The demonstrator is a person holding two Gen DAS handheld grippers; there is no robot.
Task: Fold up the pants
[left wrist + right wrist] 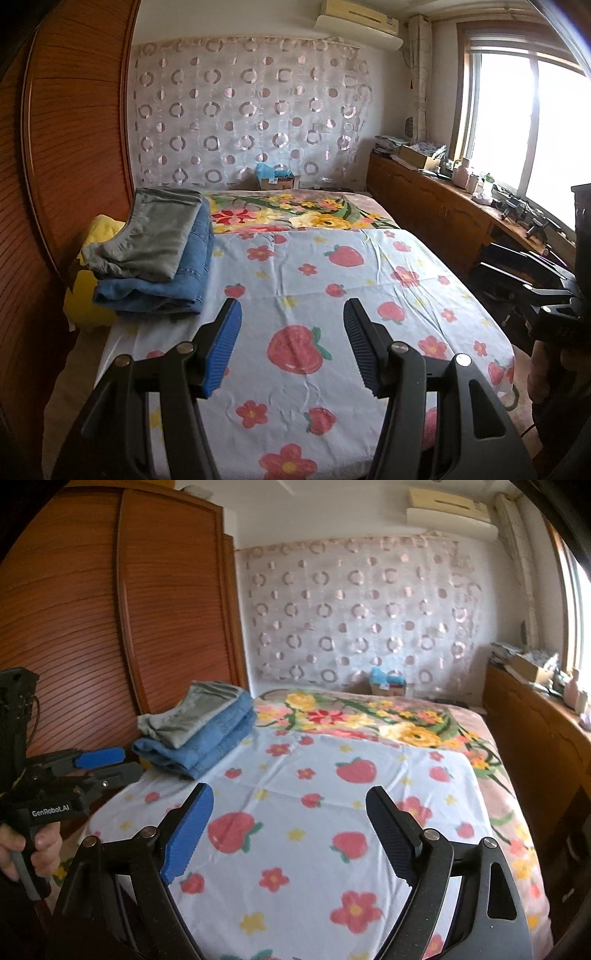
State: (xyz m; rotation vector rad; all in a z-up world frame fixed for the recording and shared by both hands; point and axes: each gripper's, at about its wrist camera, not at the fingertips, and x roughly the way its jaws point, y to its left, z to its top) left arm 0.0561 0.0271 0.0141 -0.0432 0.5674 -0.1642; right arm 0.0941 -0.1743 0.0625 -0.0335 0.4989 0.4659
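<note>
Two folded pants are stacked at the left edge of the bed: a grey-green pair lies on top of blue jeans. My left gripper hovers open above the strawberry-print sheet, right of the stack, with nothing between its fingers. It also shows at the left of the right wrist view as the left gripper, held by a hand. My right gripper stands wide open over the same sheet, empty. No unfolded pants are visible.
A wooden wardrobe lines the left side of the bed. A yellow cloth lies under the stack. A floral blanket covers the far half. A cardboard box sits at the head, and a cluttered wooden cabinet runs under the window.
</note>
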